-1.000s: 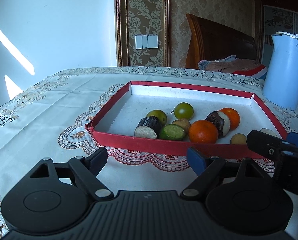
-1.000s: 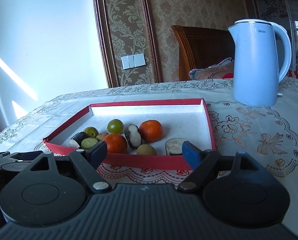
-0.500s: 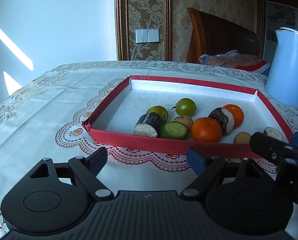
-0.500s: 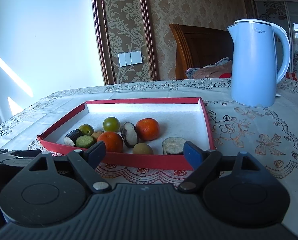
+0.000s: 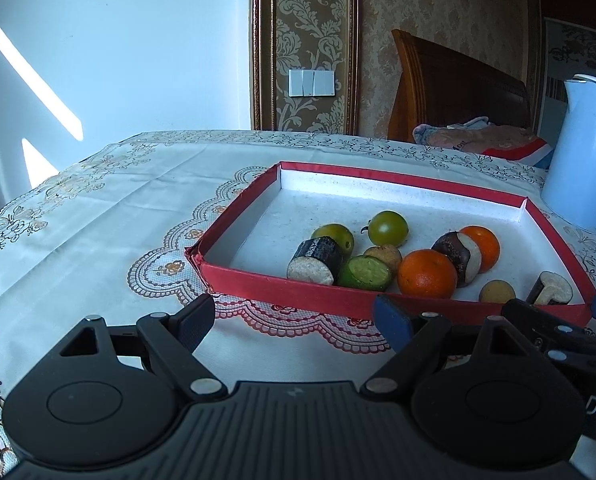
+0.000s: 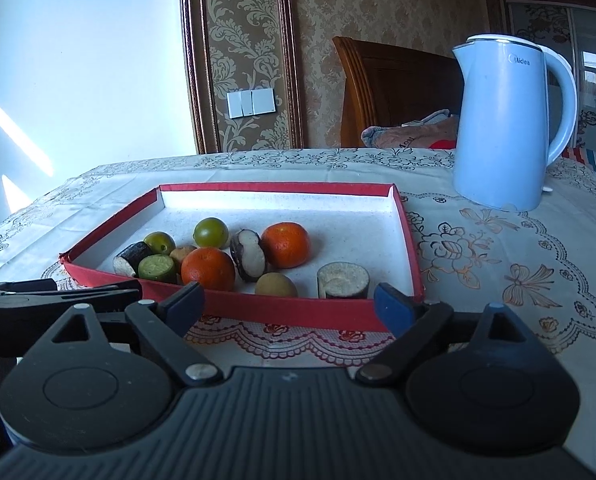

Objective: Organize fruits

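A shallow red tray [image 5: 266, 284] [image 6: 282, 310] with a white floor sits on the tablecloth. In it lie two oranges [image 5: 426, 274] [image 6: 286, 245], two green tomatoes [image 5: 388, 227] [image 6: 210, 232], dark-skinned eggplant pieces [image 5: 315, 261] [image 6: 342, 279], a green cucumber chunk [image 5: 365, 273] [image 6: 157, 267] and small brown fruits [image 6: 276, 285]. My left gripper [image 5: 296, 320] is open and empty, just in front of the tray's near rim. My right gripper [image 6: 288, 304] is open and empty at the near rim, right of the left one.
A light blue electric kettle [image 6: 505, 128] [image 5: 585, 152] stands on the table behind the tray to the right. A wooden chair [image 6: 393, 92] with cloth on it is beyond the table's far edge. The patterned tablecloth [image 5: 98, 216] stretches left of the tray.
Both grippers have risen a little and moved slightly closer to the tray. Their jaws stay open. The fruits have not moved.
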### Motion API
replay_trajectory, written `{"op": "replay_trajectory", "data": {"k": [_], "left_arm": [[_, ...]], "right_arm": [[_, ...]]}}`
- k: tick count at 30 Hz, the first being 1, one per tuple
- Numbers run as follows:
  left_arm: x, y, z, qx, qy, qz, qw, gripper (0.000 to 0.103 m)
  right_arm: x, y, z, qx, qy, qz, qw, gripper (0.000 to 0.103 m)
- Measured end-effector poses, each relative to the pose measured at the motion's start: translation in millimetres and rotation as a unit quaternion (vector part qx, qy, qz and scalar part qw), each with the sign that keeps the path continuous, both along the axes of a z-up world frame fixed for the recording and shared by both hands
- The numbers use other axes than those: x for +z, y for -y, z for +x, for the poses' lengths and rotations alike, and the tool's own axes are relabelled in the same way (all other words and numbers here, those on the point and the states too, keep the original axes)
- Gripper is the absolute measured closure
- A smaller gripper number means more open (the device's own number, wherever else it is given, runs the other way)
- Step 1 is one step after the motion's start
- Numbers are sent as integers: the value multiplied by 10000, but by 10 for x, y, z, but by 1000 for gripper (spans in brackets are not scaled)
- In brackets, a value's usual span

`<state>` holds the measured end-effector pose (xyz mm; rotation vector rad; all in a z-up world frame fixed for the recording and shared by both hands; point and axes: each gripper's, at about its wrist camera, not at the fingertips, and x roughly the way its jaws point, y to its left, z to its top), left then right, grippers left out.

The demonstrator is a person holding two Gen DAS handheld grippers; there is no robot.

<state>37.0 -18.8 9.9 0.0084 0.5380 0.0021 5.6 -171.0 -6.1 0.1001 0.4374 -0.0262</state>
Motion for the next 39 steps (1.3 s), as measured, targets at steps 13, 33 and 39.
{"op": "replay_trajectory", "data": {"k": [13, 33, 39], "left_arm": [[4, -3, -16, 180, 56, 67, 9998, 17], [6, -11, -17, 249, 68, 85, 9996, 11], [10, -9, -26, 249, 104, 103, 9996, 11]], "right_arm": [[-44, -39, 87, -70, -314, -161, 9994, 10], [-39, -41, 82, -71, -291, -149, 9994, 10], [-37, -37, 73, -69, -273, -129, 9995, 9]]}}
